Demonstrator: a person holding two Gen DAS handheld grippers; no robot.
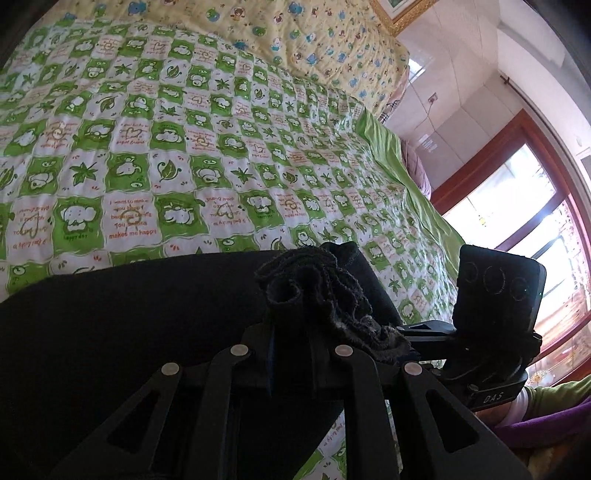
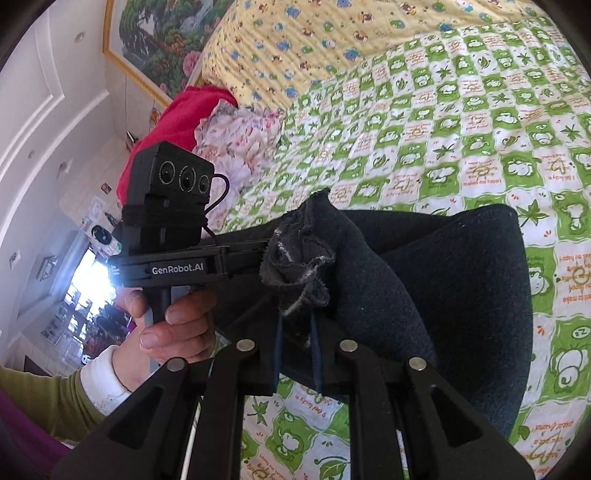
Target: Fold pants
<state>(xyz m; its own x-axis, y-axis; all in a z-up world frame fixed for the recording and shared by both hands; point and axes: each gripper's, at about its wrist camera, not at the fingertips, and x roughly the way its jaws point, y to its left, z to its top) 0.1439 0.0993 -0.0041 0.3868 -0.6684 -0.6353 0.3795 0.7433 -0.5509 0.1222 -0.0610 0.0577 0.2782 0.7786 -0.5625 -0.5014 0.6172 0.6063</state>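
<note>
Black pants point(image 1: 129, 317) hang over a green and white patterned quilt point(image 1: 184, 147), held up by both grippers. My left gripper point(image 1: 295, 332) is shut on a bunched, frayed edge of the pants point(image 1: 314, 291). My right gripper point(image 2: 297, 328) is shut on another bunched edge of the pants point(image 2: 295, 266), and the dark cloth point(image 2: 461, 288) drapes to the right over the quilt point(image 2: 443, 129). The left gripper also shows in the right wrist view point(image 2: 236, 258), held by a hand and pinching the same cloth. The right gripper's camera block shows in the left wrist view point(image 1: 498, 291).
A yellow cartoon-print blanket point(image 1: 295, 33) lies at the head of the bed. A red cloth point(image 2: 177, 122) and a floral cloth point(image 2: 240, 140) lie at the bed's side. A window with a red frame point(image 1: 535, 206) stands beyond the bed edge. A framed picture point(image 2: 162, 40) hangs on the wall.
</note>
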